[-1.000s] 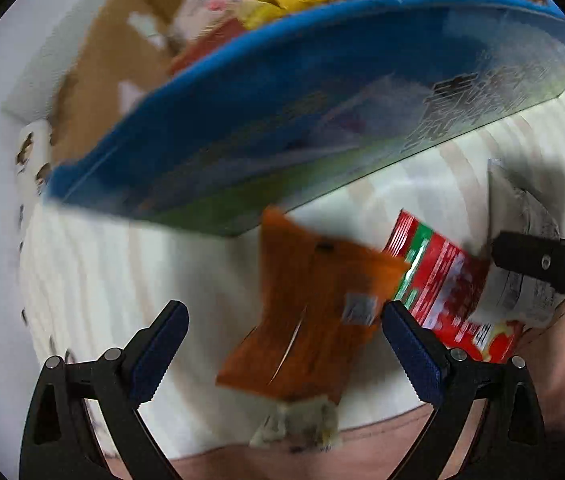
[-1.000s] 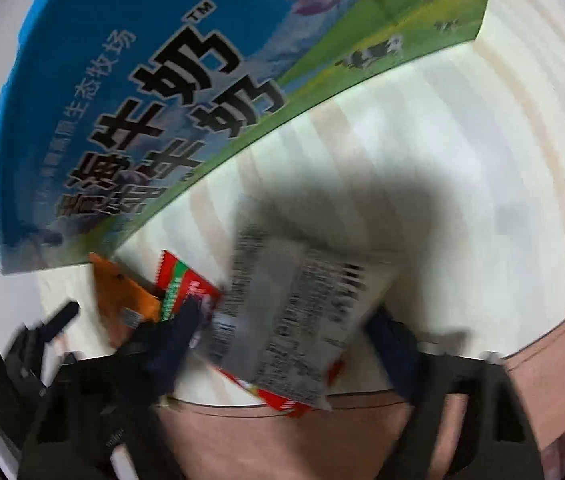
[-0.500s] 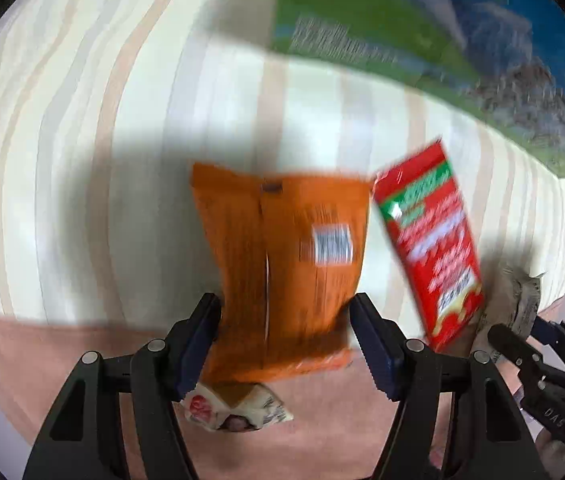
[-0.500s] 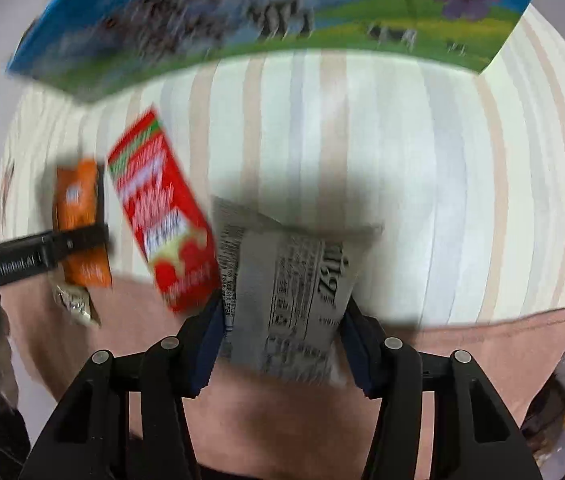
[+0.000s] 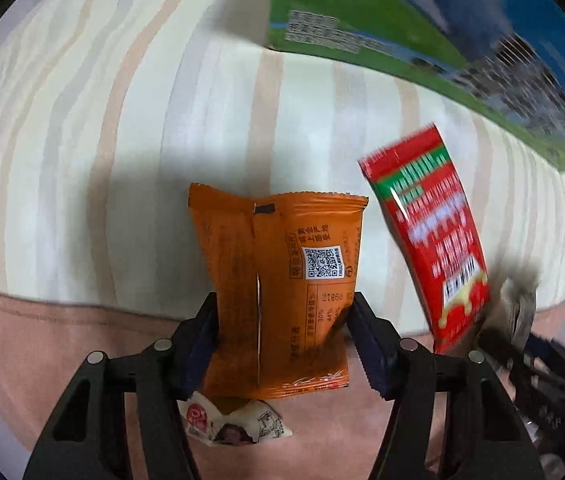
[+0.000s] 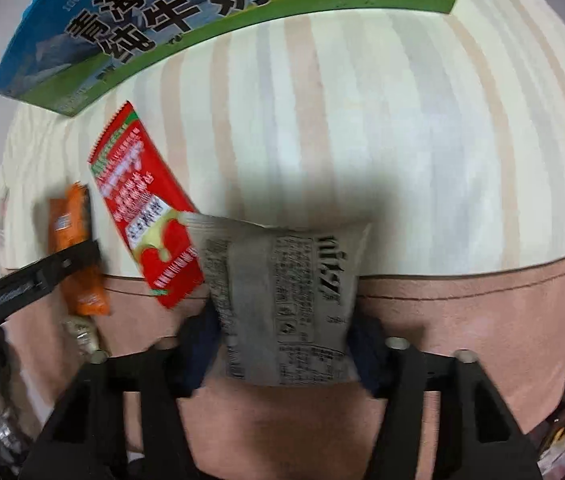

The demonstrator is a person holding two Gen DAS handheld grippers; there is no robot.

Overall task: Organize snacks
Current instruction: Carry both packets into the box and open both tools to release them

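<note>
Clerk: Item one, leftmost: orange snack packet (image 5: 282, 292), crimped film, back seam and QR label facing up. Left gripper (image 5: 282, 344) pinches it across the lower half, pads against both side edges. It lies over the border between the striped cloth (image 5: 122, 140) and the pink cloth (image 5: 42, 340).

Checker: Handling?

Clerk: Judged light and soft; film likely slippery and crushable, so hold at the sides near the contents, not the crimp. A small white candy wrapper (image 5: 234, 426) lies just below it, untouched.

Checker: Next to the right?

Clerk: Item two, red sachet (image 6: 142, 208), flat on the striped cloth, unheld, its lower corner touching item three. Item three, grey snack packet (image 6: 282, 304), print side up, clamped by the right gripper (image 6: 282, 352) across its lower half. Same light, crinkly stock, by my estimate.

Checker: Changes since the previous entry?

Clerk: A second ago both grippers stood wide around their packets; half a second ago they had closed in; now both are pressed onto the film. The milk carton (image 6: 202, 12) stays at the far edge
</note>
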